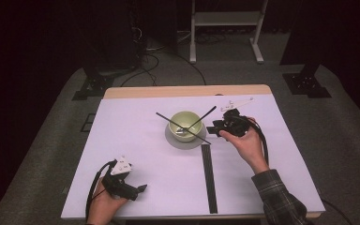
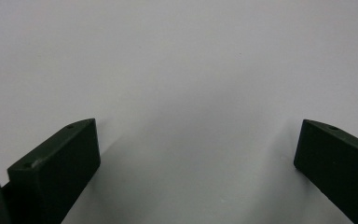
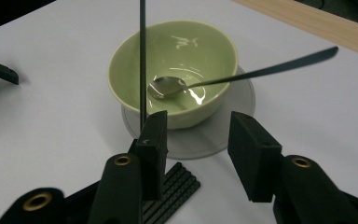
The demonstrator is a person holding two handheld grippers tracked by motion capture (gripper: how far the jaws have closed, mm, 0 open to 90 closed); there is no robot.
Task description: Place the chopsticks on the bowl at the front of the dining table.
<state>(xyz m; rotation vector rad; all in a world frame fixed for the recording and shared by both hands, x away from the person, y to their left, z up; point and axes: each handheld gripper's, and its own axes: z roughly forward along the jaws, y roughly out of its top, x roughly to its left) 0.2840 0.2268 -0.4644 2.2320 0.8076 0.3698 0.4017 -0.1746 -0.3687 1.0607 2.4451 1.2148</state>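
At the bench's centre: a green bowl stands on a grey round mat.
Bowl contents: a spoon, its head in the bottom and its handle leaning over the rim toward 2 o'clock in the high view.
Thin rod: a dark rod lies across the bowl's rim, its long axis running from 10 o'clock to 4 o'clock in the high view.
Right tongs: at 3 o'clock of the bowl, jaws apart, nothing clamped; the rod's end lies against one jaw in the right gripper view.
Right gripper view alone: a ribbed black strip ends under the jaws.
High view alone: that strip runs toward 6 o'clock.
Left tongs: at 7 o'clock, jaws wide apart over bare bench.
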